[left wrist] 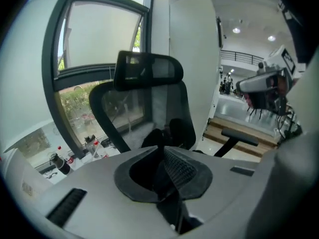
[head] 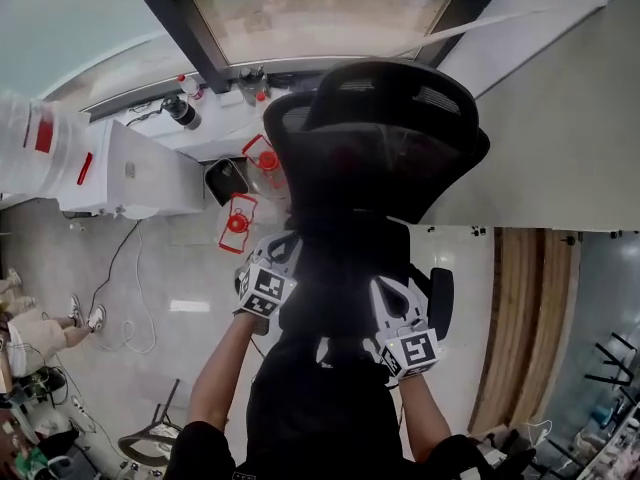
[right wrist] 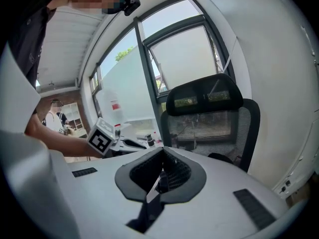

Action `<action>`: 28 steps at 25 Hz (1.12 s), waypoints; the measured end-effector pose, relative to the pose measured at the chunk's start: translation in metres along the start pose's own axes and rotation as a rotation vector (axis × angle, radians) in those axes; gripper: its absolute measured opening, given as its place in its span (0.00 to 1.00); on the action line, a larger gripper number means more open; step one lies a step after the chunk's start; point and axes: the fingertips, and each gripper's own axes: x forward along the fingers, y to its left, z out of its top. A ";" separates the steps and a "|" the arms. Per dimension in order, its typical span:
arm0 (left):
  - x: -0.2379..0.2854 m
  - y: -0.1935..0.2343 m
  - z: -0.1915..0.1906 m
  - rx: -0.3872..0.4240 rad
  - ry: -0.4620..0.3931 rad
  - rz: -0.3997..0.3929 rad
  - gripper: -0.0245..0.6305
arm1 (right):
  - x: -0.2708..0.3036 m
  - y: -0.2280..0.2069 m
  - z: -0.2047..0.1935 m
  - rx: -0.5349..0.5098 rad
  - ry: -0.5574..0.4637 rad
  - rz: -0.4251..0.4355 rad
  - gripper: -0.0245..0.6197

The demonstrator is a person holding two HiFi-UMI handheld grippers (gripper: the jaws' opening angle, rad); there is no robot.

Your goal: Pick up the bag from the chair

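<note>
A black mesh office chair (head: 385, 138) stands in front of me, its headrest (head: 400, 88) uppermost in the head view. A dark bag (left wrist: 172, 132) lies on the seat against the backrest; the right gripper view shows it as a low black lump (right wrist: 222, 158). In the head view the bag (head: 340, 263) merges with the black seat and its outline is hard to tell. My left gripper (head: 283, 253) is at the seat's left side, short of the bag, jaws together and holding nothing. My right gripper (head: 386, 286) is at the seat's right side, also shut and holding nothing.
The chair's right armrest (head: 440, 303) is just beside my right gripper. A white desk (head: 140, 173) with bottles (head: 183, 110) runs under the window at left, with red-capped containers (head: 238, 223) on the floor. A white wall (head: 560, 138) is at right. A person (head: 40, 328) stands at far left.
</note>
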 end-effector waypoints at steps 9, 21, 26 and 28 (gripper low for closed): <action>0.101 0.030 -0.077 0.132 0.253 -0.113 0.22 | 0.021 -0.005 -0.025 0.005 0.045 -0.010 0.04; 0.170 0.025 -0.144 0.266 0.477 -0.217 0.29 | 0.023 -0.017 -0.056 0.030 0.119 -0.020 0.04; 0.161 0.013 -0.146 0.365 0.447 -0.241 0.16 | 0.026 -0.027 -0.060 0.036 0.136 -0.027 0.04; 0.154 0.005 -0.149 0.397 0.434 -0.275 0.13 | 0.028 -0.031 -0.063 0.038 0.141 -0.029 0.04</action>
